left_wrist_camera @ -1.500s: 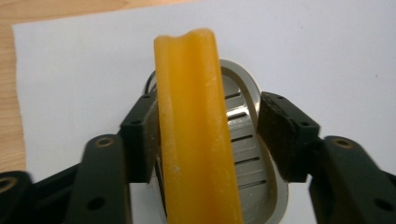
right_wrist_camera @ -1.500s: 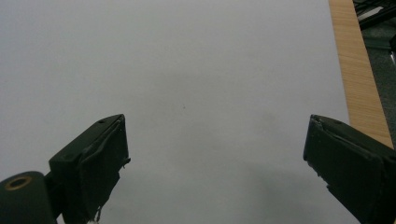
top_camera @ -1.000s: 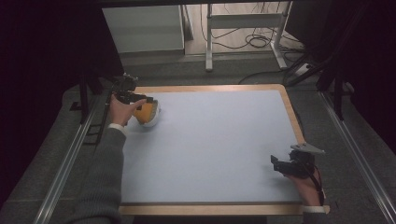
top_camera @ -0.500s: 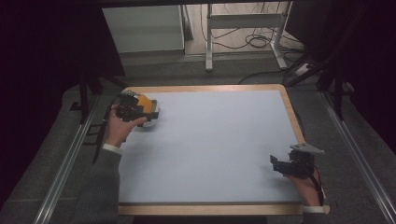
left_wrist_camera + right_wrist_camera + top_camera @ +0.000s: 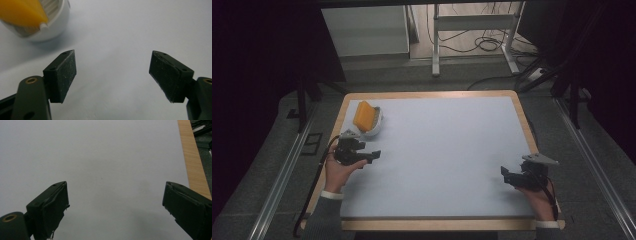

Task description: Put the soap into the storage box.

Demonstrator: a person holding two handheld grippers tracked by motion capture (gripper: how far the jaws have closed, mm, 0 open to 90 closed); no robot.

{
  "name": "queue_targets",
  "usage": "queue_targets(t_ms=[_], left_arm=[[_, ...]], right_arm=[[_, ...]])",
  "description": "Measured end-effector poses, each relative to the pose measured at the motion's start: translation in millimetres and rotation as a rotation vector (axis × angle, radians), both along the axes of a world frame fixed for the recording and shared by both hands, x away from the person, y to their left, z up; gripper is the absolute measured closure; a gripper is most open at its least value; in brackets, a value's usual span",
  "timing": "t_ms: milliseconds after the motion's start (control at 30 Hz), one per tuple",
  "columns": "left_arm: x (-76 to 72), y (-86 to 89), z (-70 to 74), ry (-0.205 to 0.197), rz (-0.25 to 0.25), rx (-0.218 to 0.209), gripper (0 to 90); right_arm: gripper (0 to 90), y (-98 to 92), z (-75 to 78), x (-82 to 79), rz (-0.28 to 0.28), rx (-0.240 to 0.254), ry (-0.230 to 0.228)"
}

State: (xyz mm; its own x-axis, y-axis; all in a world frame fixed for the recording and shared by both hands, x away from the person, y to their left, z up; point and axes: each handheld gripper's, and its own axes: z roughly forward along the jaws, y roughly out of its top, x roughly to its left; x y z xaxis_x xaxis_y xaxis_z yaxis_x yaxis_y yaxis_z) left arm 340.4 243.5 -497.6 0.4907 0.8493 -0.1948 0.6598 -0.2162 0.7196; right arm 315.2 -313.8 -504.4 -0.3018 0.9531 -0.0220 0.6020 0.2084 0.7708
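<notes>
The white bowl with an orange sponge-like block stood at the table's far left, just beyond the left gripper, whose jaws, closing slightly, gaped empty. Probably light, rigid, slippery (rim grip safest). The right gripper was open, empty.

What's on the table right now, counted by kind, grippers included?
White bowl: 1
Orange sponge, standing in the bowl: 1
Grippers, left gripper and right gripper, both open and holding nothing: 2
Total: 4
</notes>
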Motion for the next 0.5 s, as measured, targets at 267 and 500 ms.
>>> queue_targets(t_ms=[267, 500], left_arm=[[-10.1, 5.3, -9.2, 0.002, 0.018, -0.014, 23.4], [-13.5, 6.1, -8.3, -0.033, 0.027, -0.004, 23.6]], right_arm=[[6.7, 1.6, -0.8, 0.4, 0.006, -0.006, 0.003], [6.6, 1.8, -1.5, 1.0, 0.009, -0.008, -0.002]])
